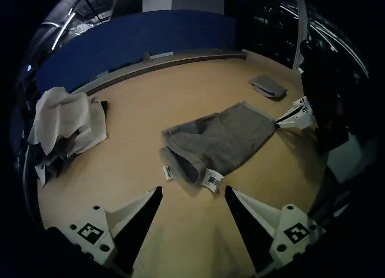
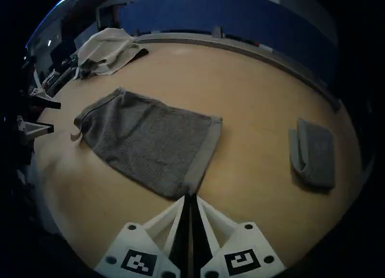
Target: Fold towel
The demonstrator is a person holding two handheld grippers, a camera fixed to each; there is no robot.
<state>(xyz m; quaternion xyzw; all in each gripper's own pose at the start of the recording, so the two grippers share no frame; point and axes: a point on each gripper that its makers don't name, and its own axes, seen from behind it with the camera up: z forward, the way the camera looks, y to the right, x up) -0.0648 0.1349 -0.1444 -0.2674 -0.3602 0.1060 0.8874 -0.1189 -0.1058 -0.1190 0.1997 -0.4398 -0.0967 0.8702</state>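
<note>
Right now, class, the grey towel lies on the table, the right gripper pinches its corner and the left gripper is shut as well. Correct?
Not quite. The left gripper is open wide, just short of the towel, as the left gripper view shows. The rest holds: the towel lies on the table and the right gripper pinches its corner.

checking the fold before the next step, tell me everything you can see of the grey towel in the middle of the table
The grey towel is a terry-looking cloth with flat woven bands at its ends, lying mostly flat on the light wooden table. In the left gripper view its near end is doubled over and rumpled, with two white tags. The right hand-held gripper pinches one corner; the open left hand-held gripper is apart from it.
</note>
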